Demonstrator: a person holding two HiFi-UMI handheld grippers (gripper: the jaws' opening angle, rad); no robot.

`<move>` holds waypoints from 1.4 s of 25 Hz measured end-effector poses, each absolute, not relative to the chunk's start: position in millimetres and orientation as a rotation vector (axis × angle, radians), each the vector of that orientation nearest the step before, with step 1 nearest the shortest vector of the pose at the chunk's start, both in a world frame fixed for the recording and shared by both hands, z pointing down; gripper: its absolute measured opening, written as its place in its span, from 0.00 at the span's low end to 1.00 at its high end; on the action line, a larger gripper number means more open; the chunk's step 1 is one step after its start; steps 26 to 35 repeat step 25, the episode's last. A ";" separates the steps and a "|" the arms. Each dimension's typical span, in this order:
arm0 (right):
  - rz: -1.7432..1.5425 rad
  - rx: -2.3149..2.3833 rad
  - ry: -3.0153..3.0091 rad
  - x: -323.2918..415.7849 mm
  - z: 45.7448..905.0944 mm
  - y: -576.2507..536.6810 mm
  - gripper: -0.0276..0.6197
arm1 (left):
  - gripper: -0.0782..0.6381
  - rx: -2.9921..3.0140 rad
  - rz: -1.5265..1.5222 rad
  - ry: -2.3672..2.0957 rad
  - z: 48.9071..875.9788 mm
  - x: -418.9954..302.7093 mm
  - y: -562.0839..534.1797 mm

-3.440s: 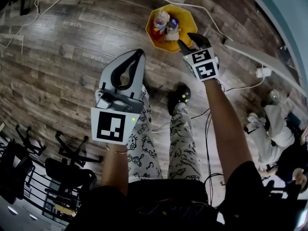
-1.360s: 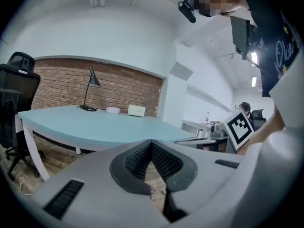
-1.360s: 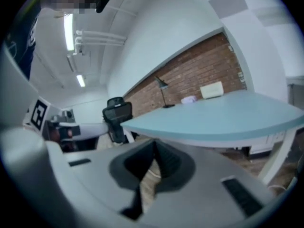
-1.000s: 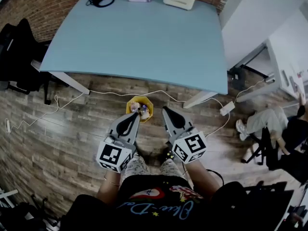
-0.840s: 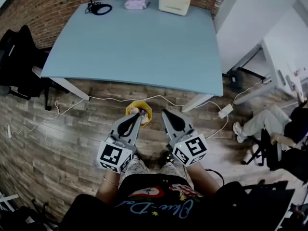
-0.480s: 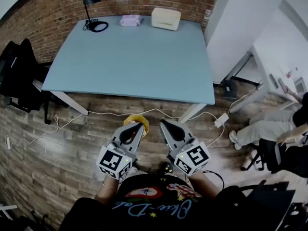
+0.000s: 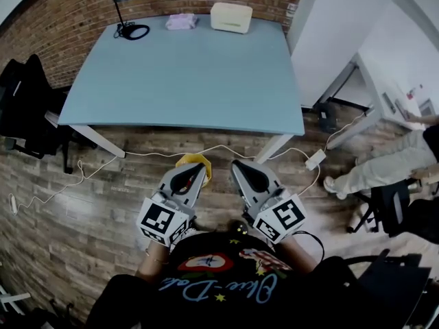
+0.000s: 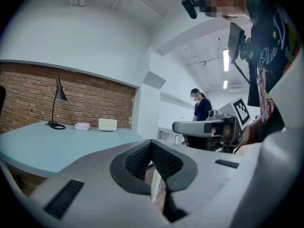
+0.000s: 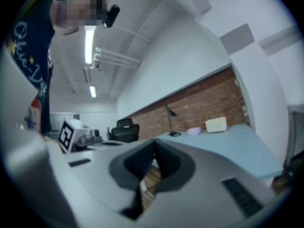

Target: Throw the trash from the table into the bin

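With the left claw (image 7: 200, 169) and right claw (image 7: 237, 165) pinched together empty, we are risking mistaking the box (image 7: 231, 17) on the counter (image 7: 185, 74) for trash.

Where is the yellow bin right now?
In the head view, the yellow bin stands on the wooden floor just in front of the blue table's near edge, at centre, partly hidden behind the tip of the left tongs.

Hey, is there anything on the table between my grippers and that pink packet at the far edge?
Nothing visible. The blue table is bare from its near edge up to the pink packet; the lamp base lies to its left and the cream box to its right, both apart from it.
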State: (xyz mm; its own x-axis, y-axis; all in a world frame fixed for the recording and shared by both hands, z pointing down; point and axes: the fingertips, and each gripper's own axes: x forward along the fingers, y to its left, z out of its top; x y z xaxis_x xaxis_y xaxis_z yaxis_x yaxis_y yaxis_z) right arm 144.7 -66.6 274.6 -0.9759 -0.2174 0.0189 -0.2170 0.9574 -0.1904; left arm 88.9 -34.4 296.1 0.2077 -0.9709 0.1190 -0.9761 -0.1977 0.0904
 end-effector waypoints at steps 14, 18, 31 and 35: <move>-0.300 -0.424 3.076 165.3 271.6 -61.6 0.05 | 0.12 2.396 0.072 -1.800 297.9 108.6 -39.2; -0.320 -0.425 3.071 168.0 270.6 -58.9 0.05 | 0.12 2.403 0.050 -1.772 296.1 113.4 -40.6; -0.301 -0.412 3.062 167.8 267.7 -63.3 0.05 | 0.12 2.421 0.019 -1.769 290.8 113.2 -49.7; -0.301 -0.412 3.062 167.8 267.7 -63.3 0.05 | 0.12 2.421 0.019 -1.769 290.8 113.2 -49.7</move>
